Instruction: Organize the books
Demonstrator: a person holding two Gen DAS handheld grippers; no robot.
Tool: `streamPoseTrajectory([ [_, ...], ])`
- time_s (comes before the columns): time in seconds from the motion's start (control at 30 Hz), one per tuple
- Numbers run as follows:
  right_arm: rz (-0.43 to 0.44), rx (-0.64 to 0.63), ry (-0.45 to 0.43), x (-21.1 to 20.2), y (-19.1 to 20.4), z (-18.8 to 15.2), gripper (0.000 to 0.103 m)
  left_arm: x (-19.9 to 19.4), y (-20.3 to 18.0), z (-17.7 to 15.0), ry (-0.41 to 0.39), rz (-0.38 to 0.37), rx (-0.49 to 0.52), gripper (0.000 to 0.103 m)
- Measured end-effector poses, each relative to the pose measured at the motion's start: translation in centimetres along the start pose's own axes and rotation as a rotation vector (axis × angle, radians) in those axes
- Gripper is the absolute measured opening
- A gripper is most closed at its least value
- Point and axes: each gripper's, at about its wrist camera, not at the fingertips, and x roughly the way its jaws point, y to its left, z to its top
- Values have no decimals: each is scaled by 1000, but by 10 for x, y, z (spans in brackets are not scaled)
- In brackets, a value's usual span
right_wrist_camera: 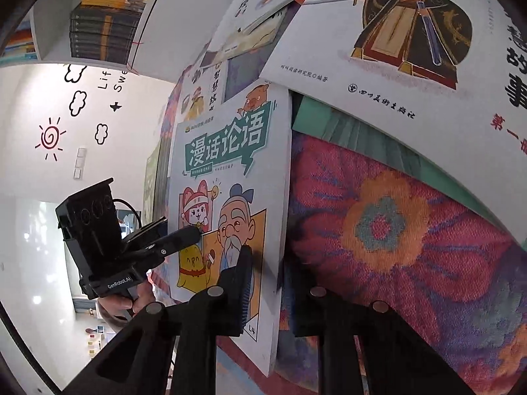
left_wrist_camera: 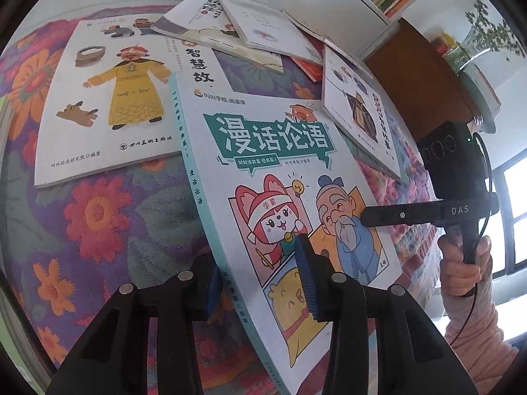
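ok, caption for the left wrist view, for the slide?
Both grippers clamp the teal comic book above the floral cloth.

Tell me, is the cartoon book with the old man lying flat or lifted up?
Lifted up. The cartoon book tilts off the flowery cloth, pinched by the left gripper and right gripper.

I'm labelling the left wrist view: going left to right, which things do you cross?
Yellow-robed emperor book → teal-spined comic book → dark-robed figure book → right gripper.

Floral-patterned cloth surface [left_wrist_camera: 98,217]: emperor-cover book [left_wrist_camera: 108,98] flat, warrior-cover book [left_wrist_camera: 359,112], overlapping books [left_wrist_camera: 237,23] behind.
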Motion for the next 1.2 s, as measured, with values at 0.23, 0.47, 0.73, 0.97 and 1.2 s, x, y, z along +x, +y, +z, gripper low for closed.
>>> streamPoseTrajectory([
  [0.23, -57, 13, -40, -2, 9, -4, 15, -4, 10, -2, -19, -13, -61, 29],
  [0.47, -297, -144, -100, 1, 60, -21, 19, -15, -16, -11, -56, 148, 27, 27],
  [0.73, -300, -165, -80, 2, 69, -33, 19, -28, -20, -24, -29, 179, 90, 27],
  [0.97, -306, -203, -125, -5, 88, -44, 18, -43, -27, -30, -44, 178, 110, 27],
  [1.2, -297, -218, -119, 2, 95, -53, 18, -48, -30, -40, -46, 203, 120, 27],
])
